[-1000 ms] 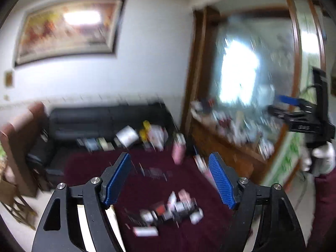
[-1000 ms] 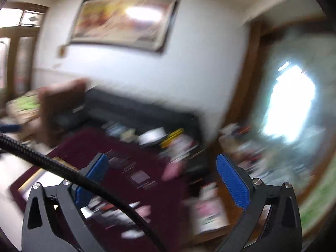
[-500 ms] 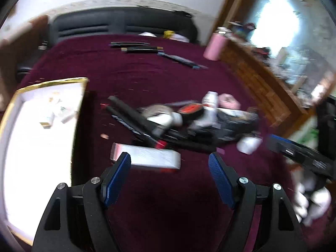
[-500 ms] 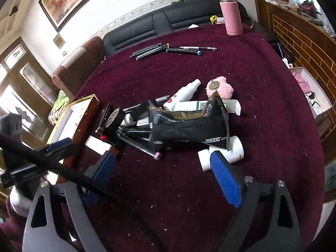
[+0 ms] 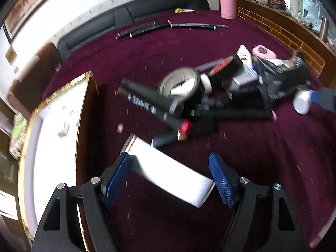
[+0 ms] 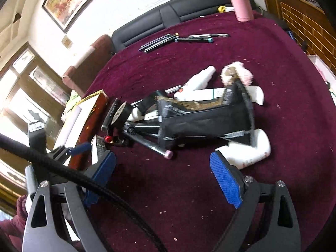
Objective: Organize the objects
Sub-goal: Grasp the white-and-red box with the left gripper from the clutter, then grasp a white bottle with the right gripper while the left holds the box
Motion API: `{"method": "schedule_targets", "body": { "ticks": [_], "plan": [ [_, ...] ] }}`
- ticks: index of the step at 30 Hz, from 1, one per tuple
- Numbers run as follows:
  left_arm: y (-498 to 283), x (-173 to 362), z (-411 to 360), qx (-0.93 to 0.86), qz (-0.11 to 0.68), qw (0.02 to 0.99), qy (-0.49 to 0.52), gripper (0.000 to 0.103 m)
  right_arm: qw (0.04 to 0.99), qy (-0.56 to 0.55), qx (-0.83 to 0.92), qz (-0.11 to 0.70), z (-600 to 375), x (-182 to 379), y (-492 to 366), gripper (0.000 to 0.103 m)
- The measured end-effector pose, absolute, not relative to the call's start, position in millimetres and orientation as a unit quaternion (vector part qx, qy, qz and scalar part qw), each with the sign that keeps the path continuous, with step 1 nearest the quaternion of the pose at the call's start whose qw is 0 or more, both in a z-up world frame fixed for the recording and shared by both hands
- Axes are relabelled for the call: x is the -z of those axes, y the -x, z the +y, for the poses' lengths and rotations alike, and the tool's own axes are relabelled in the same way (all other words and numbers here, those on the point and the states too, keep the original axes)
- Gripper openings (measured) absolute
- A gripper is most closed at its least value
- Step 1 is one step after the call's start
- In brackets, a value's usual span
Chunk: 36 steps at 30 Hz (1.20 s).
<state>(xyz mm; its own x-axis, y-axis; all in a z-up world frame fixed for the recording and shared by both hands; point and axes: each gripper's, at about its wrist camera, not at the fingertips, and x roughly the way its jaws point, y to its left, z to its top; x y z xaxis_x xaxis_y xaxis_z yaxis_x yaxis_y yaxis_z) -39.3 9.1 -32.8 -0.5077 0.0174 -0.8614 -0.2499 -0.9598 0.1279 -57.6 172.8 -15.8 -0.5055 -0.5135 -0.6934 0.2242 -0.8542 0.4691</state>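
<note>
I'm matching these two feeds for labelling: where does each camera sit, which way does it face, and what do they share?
Left wrist: on the left gripper, looking down over the flat white box between its open blue fingers, gold-rimmed tray on its left.
Right wrist: on the right gripper, open and empty, facing the black mesh pouch; the left gripper shows at left.
Shared: the maroon tablecloth, pouch, pink flask.
</note>
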Motion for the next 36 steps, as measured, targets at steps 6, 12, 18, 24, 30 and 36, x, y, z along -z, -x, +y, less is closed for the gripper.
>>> {"method": "schedule_targets", "body": {
  "ticks": [6, 12, 18, 24, 30, 36],
  "plan": [
    [17, 27, -30, -0.864, 0.037, 0.085, 0.495, 0.071, 0.242, -0.452, 0.844, -0.157, 155, 19, 65, 0.093],
    [42, 45, -19, -0.856, 0.022, 0.069, 0.512, 0.071, 0.251, -0.457, 0.842, -0.139, 143, 20, 59, 0.093],
    [43, 48, -24, -0.864, 0.016, 0.088, 0.496, 0.022, 0.231, -0.456, 0.849, -0.135, 158, 15, 60, 0.093],
    [35, 36, -52, -0.862, -0.061, 0.132, 0.485, 0.022, 0.199, -0.453, 0.86, -0.129, 169, 6, 73, 0.093],
    [23, 17, -56, -0.869, -0.078, 0.179, 0.454, 0.022, 0.108, -0.439, 0.887, -0.099, 201, -6, 79, 0.093],
    [19, 9, -58, -0.868, -0.087, 0.22, 0.436, 0.022, 0.077, -0.457, 0.882, -0.088, 228, 4, 67, 0.093]
  ]
}}
